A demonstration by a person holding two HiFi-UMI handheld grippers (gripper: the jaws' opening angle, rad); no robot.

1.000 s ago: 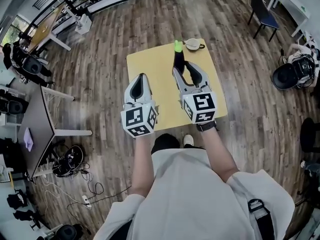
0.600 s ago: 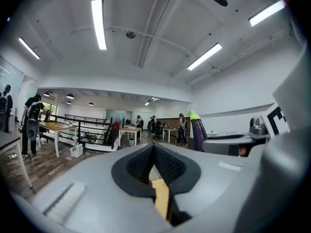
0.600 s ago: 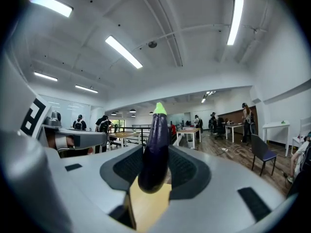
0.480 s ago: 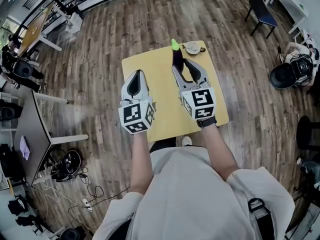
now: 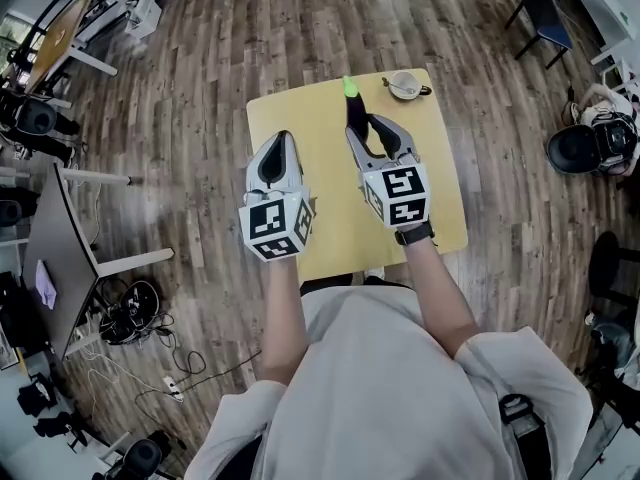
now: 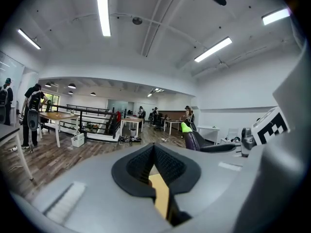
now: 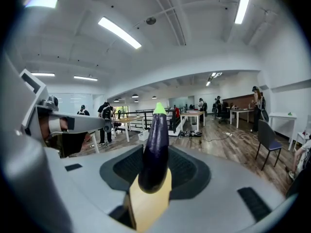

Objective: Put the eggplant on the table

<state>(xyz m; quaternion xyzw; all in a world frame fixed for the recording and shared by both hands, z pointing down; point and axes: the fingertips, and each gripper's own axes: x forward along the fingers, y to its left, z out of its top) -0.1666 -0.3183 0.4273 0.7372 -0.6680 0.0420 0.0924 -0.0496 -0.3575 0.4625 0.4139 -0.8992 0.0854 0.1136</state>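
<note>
Purple eggplant (image 7: 154, 144) stands upright, clamped in the right gripper (image 5: 368, 128) over the table (image 5: 305, 118).

The worktop (image 5: 300, 118) lies bare from 7 to 12 o'clock; a cup (image 5: 405, 85) blocks its 1 o'clock corner.

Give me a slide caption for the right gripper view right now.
Right tongs clamp a purple eggplant upright, green cap on top, yellow table below.
</note>
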